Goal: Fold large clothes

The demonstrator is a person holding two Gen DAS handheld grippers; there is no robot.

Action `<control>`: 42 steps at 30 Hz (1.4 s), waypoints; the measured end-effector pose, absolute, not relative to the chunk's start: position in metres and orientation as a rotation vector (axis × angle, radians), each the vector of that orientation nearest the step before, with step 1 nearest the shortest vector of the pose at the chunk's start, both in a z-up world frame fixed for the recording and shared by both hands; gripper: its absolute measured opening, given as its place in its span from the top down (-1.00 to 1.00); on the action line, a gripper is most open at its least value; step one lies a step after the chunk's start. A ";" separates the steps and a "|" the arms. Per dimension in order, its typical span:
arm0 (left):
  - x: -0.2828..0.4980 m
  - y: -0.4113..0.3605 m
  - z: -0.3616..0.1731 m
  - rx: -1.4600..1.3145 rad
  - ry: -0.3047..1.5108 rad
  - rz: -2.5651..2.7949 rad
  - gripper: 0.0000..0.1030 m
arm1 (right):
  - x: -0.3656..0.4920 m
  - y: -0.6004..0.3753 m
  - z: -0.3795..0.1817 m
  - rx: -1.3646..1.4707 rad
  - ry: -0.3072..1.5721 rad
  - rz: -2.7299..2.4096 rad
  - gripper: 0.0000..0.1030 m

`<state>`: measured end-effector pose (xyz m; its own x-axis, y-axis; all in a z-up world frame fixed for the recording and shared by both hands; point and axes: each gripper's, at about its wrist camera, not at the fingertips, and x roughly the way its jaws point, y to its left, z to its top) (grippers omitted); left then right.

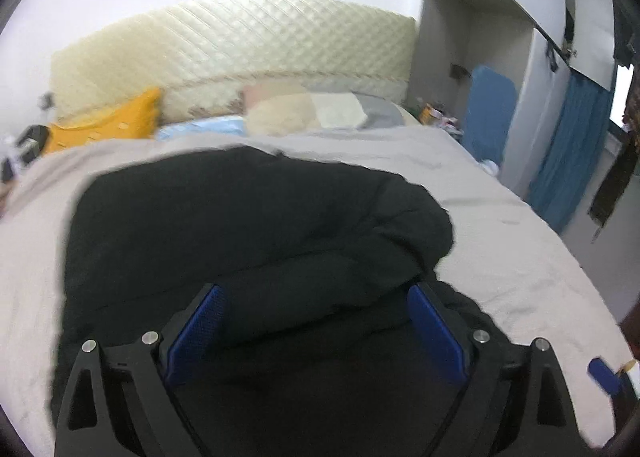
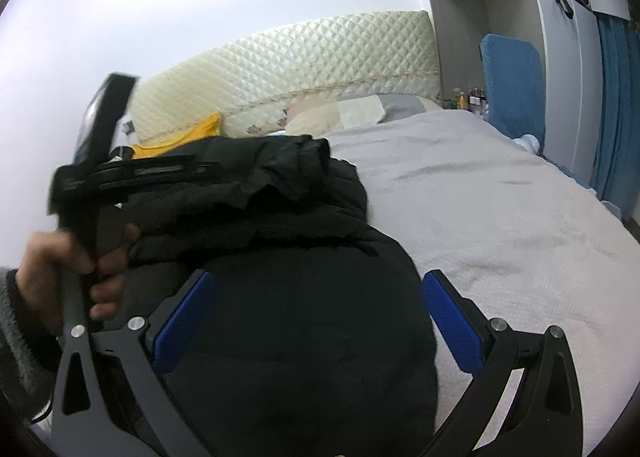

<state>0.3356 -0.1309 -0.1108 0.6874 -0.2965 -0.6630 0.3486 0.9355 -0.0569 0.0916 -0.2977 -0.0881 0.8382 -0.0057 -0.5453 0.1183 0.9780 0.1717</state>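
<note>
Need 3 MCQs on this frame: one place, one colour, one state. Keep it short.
1. The black garment lies on:
A. floor
B. bed
C. chair

2. The cushion by the headboard is:
A. yellow
B. red
C. green

3. The left tool is:
A. shut on cloth
B. open
C. out of view

Key:
1 B, grey bedcover shows all round the garment.
2 A, it is yellow against the cream quilting.
3 B, its blue pads stand wide apart; the right tool is open too.
</note>
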 end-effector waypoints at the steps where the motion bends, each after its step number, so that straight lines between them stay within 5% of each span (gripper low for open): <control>1: 0.331 -0.122 -0.105 0.084 0.720 -0.345 -0.81 | 0.090 -0.295 -0.085 0.200 0.566 -0.059 -1.00; 13: 0.382 -0.041 -0.070 0.039 0.699 -0.216 -0.81 | 0.200 -0.265 -0.039 0.270 0.531 0.096 -0.97; 16: 0.420 -0.032 -0.083 0.070 0.678 -0.200 -0.81 | 0.260 -0.260 -0.045 0.260 0.553 0.103 -0.59; 18: 0.446 -0.028 -0.097 0.108 0.663 -0.191 -0.81 | 0.309 -0.254 -0.061 0.230 0.565 0.114 -0.53; 26: 0.522 -0.016 -0.157 0.145 0.632 -0.206 -0.84 | 0.410 -0.234 -0.128 0.118 0.585 0.099 -0.53; 42: 0.558 -0.013 -0.210 0.082 0.752 -0.216 -0.91 | 0.439 -0.249 -0.178 0.109 0.636 0.095 -0.59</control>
